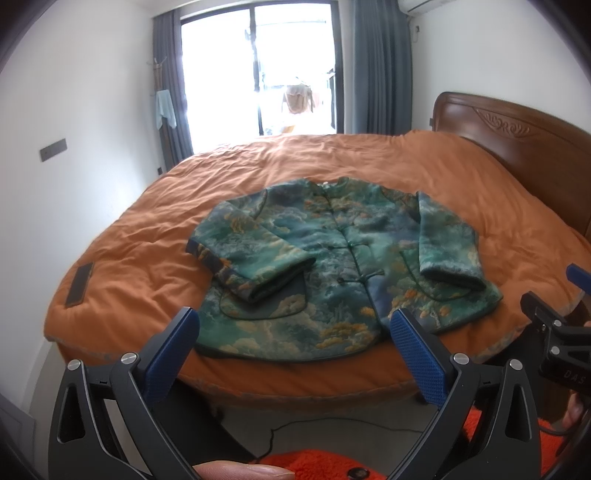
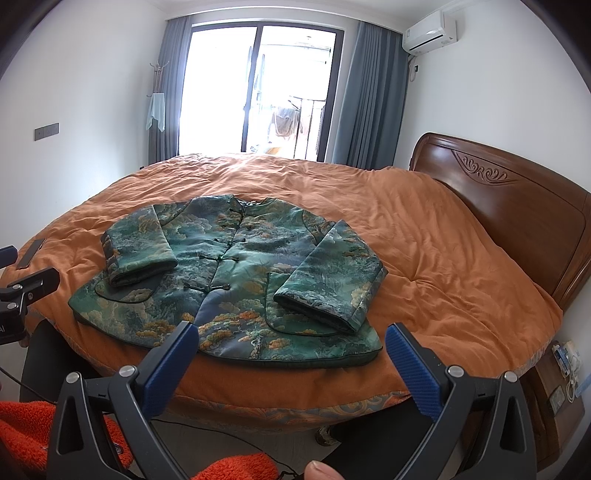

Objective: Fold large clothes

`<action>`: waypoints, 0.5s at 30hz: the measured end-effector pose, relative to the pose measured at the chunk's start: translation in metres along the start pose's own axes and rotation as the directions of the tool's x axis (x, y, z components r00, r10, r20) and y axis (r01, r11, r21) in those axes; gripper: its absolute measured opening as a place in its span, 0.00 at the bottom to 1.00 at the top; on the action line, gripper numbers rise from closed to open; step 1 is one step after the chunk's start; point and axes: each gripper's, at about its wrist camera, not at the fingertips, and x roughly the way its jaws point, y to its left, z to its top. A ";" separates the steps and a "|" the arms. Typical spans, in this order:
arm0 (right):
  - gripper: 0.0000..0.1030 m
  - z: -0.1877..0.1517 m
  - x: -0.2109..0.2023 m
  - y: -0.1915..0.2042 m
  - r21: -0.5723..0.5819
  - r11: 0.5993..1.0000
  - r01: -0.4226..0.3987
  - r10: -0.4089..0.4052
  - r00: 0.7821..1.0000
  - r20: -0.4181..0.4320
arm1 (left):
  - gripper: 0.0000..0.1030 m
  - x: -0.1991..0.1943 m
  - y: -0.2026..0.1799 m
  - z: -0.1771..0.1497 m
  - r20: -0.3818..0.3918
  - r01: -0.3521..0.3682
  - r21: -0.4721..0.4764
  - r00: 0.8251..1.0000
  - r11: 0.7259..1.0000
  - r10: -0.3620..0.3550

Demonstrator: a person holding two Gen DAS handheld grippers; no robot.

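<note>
Readable writing: white letters "D A S" on the black body of the right hand-held gripper (image 1: 554, 321), seen at the right edge of the left wrist view. In the right wrist view a fragment of white lettering shows on the left hand-held gripper's body at the left edge; too cropped to read. The label on the air conditioner (image 2: 430, 31) is too small to read.

Green patterned jacket (image 1: 332, 258) lies flat, front up, on the orange bedcover (image 1: 147, 266) near the bed's near edge. Knot buttons are fastened down the centre. Both sleeves are folded inward over the front, cuffs pointing toward the hem, each resting over a patch pocket.

Left hand-held gripper (image 1: 293, 325): released, blue pads wide apart, nothing between them, held off the jacket above its hem. Right hand-held gripper (image 2: 291, 341): likewise released, empty, above the near hem.

A dark flat rectangular object (image 1: 79, 284) lies on the bedcover left of the jacket, well apart from it. Wooden headboard (image 2: 517, 206) on the right. Nightstand (image 2: 565, 387) beside the bed carries small items, not identifiable. A thumb tip (image 1: 243, 472) shows at the bottom edge.
</note>
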 end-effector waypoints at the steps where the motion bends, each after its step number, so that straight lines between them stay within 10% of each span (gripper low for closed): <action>1: 1.00 0.000 0.000 0.000 0.000 1.000 0.000 0.000 1.000 0.000 | 1.00 0.000 0.000 0.000 0.000 0.000 0.000 1.000 1.000 0.000; 15: 1.00 -0.002 0.002 0.000 -0.001 1.000 -0.001 0.001 1.000 -0.001 | 1.00 0.000 0.000 0.000 0.001 -0.001 0.001 1.000 1.000 0.001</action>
